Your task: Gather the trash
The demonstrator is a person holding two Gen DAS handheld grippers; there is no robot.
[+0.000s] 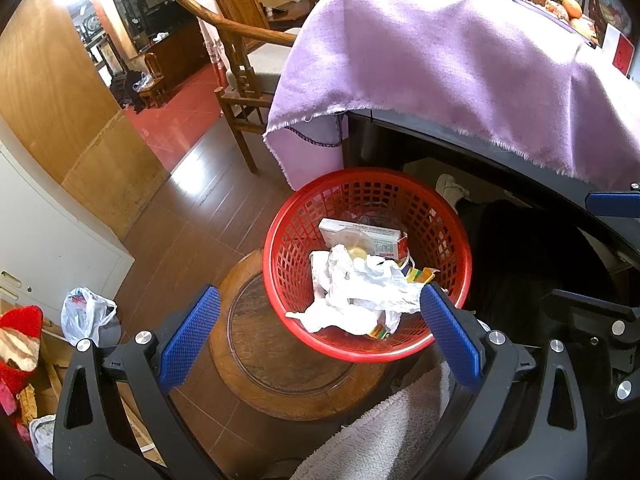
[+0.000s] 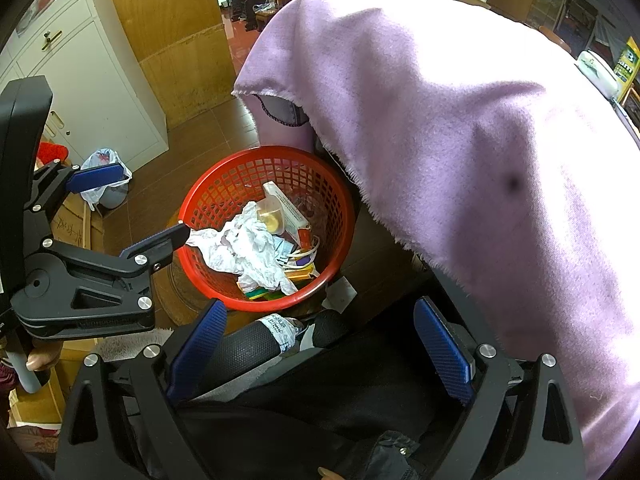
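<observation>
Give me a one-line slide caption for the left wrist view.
Open left gripper above red basket holding crumpled paper and a box.

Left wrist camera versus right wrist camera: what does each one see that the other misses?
Only the left wrist view shows the wooden chair and the fruit on the table. Only the right wrist view shows the whole left tool from outside, open beside the basket, plus a black handle with a white label below. Both show the red basket of trash, the crumpled white paper, the white box and the purple cloth.
</observation>
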